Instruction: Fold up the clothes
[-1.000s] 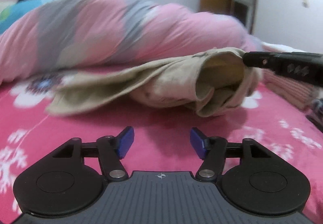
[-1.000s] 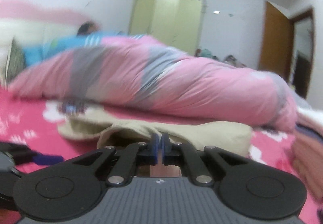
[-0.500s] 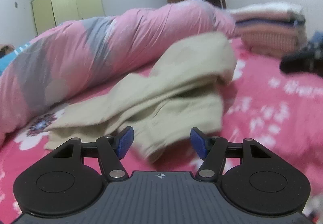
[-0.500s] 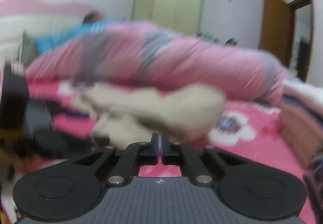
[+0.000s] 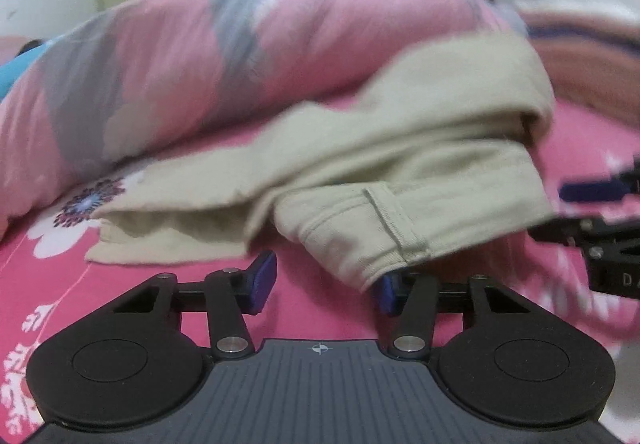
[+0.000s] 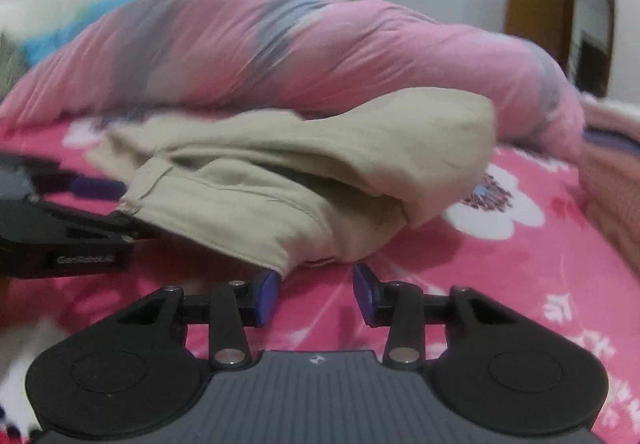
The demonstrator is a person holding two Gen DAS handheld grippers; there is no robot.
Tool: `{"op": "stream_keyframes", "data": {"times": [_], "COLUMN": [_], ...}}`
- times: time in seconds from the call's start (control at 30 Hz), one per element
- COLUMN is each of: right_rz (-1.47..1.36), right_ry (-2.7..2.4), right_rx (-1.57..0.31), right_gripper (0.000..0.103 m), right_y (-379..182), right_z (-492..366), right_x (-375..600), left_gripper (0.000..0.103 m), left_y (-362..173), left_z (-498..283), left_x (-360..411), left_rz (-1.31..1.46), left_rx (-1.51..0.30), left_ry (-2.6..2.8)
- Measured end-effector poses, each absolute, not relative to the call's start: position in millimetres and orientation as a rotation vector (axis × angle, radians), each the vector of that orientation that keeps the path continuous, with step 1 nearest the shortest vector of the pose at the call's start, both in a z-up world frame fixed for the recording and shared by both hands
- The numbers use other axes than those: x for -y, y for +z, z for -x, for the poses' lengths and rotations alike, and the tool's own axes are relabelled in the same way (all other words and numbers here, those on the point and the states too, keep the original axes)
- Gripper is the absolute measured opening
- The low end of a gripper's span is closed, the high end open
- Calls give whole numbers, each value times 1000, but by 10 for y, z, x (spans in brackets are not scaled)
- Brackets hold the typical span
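Pink bedsheet (image 5: pixel 312 308) carries half-folded trousers (image 5: pixel 400 148); both grippers (image 5: pixel 324 282) (image 6: pixel 315 291), jaws released, must regrasp the waistband edge.

Left gripper (image 6: pixel 60 232) side label: blurred, approx. "GenRobot.ai". Right gripper (image 5: pixel 600 240) body: letters "D A".

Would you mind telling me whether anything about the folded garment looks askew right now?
Yes: the beige trousers on the pink bedsheet are folded unevenly; the top layer bulges and the waistband edge sticks out past it. Both grippers, left and right, are open.
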State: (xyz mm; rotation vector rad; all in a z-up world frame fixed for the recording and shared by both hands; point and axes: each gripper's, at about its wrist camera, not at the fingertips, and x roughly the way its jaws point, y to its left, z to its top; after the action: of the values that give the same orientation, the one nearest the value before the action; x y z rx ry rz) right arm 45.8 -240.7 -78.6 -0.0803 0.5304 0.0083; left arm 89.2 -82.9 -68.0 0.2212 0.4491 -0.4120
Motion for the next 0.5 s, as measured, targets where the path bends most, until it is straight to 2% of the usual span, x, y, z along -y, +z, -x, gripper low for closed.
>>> {"op": "stream_keyframes", "data": {"times": [0.13, 0.2, 0.23, 0.27, 0.37, 0.43, 0.5], "right_rz": [36, 27, 23, 18, 8, 38, 77], "right_ry": [48, 29, 19, 9, -20, -41, -67], "right_rx": [-543, -554, -559, -564, -574, -504, -416], "right_gripper": [43, 45, 45, 43, 19, 6, 2], "right_y": [-804, -817, -824, -831, -840, -709, -504], "right_z": [-559, -635, -672, -710, -809, -716, -574], "right_x": [2412, 2409, 2407, 2406, 2400, 2382, 2353], "left_gripper": [44, 32, 18, 10, 7, 6, 5], "left_y": [-655, -682, -684, -673, -520, -358, -144], "left_z": [-1080, -1209, -1236, -1249, -1172, -1059, -917], "left_x": [808, 836, 848, 856, 840, 823, 798], "left_rz": [-125, -105, -101, -96, -80, -76, -77], "left_rx": [-461, -501, -502, -496, -427, -361, -283], "left_ry": [-382, -381, -369, -352, -326, -319, -316]}}
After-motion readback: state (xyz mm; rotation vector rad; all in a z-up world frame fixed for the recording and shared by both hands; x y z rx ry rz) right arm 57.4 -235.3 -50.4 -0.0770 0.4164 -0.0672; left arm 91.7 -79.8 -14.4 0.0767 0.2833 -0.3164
